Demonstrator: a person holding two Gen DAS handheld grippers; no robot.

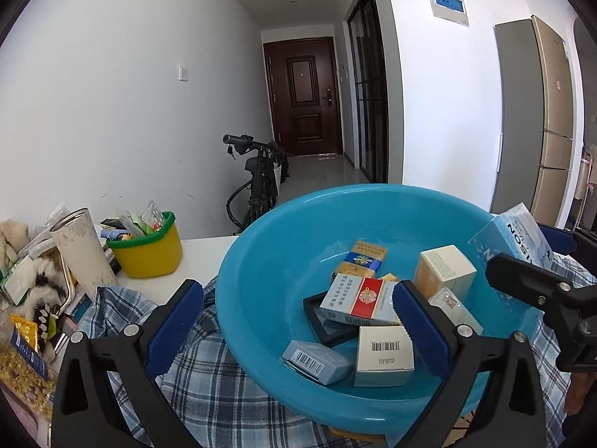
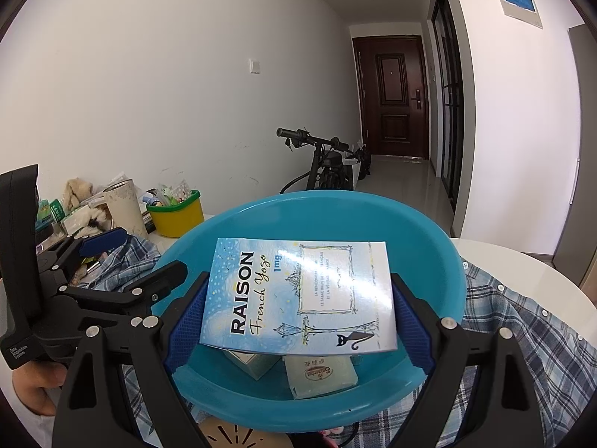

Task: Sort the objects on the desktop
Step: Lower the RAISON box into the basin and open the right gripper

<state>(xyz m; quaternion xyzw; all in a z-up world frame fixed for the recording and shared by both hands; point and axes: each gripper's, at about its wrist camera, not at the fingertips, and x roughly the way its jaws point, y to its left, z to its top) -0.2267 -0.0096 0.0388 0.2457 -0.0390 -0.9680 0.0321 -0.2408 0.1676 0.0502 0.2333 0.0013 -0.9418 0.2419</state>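
A blue plastic basin sits on a plaid shirt and holds several small boxes, among them a red-and-white cigarette pack. My left gripper is open and empty at the basin's near-left rim. My right gripper is shut on a light blue RAISON box and holds it above the basin. In the left wrist view that box shows at the basin's right rim, with the right gripper behind it. The left gripper shows at the left in the right wrist view.
A yellow and green tub full of small items, a pale tumbler, snack packets and a plush toy crowd the table's left. A plaid shirt lies under the basin. A scooter stands beyond the table.
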